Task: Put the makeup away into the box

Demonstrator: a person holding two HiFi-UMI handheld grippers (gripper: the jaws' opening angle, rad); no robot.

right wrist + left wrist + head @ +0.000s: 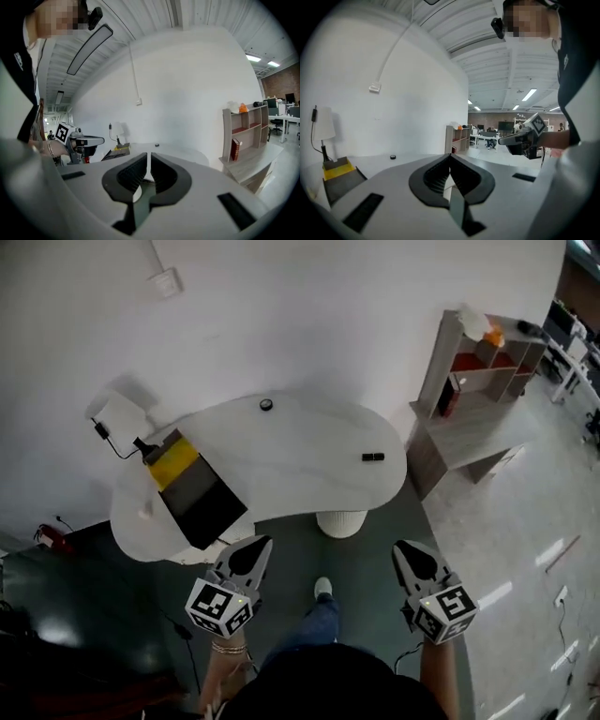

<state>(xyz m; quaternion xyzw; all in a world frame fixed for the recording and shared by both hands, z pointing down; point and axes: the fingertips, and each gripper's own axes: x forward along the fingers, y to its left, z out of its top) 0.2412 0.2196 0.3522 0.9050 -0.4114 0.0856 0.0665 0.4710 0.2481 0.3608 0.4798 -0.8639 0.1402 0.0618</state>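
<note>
Shelf point(480, 381) right of table point(309, 457), box point(194, 487) (yellow-ended) on it, possibly lamp point(122, 414) behind

Head view overhead; gripper views level; all share table point(309, 456).

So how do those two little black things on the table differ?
The round black item is disc-shaped; the oblong black item a short bar. On the table, the round one lies at the far edge, the oblong one toward the right end. Both are small, dark and outside the box.
</note>
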